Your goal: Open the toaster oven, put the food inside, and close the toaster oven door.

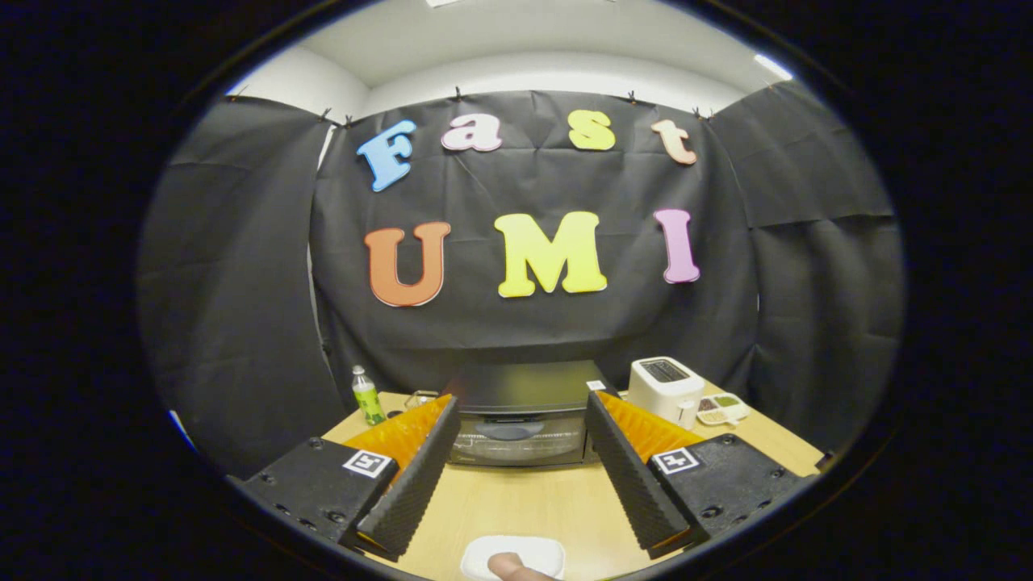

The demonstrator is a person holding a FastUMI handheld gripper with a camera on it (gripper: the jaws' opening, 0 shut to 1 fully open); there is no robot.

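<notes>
Lying nearest: pale sausage-like food on white plate, beneath spread, empty gripper; closed black toaster oven sitting straight ahead beyond fingertips.

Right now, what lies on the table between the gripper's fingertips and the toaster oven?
Nothing: the gripper view shows bare wooden table between the open hand-held gripper and the closed toaster oven just beyond its fingers.

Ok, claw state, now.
Claw: open, holding nothing; the shut toaster oven sits beyond its fingers, the food lies on the table near their base.
</notes>
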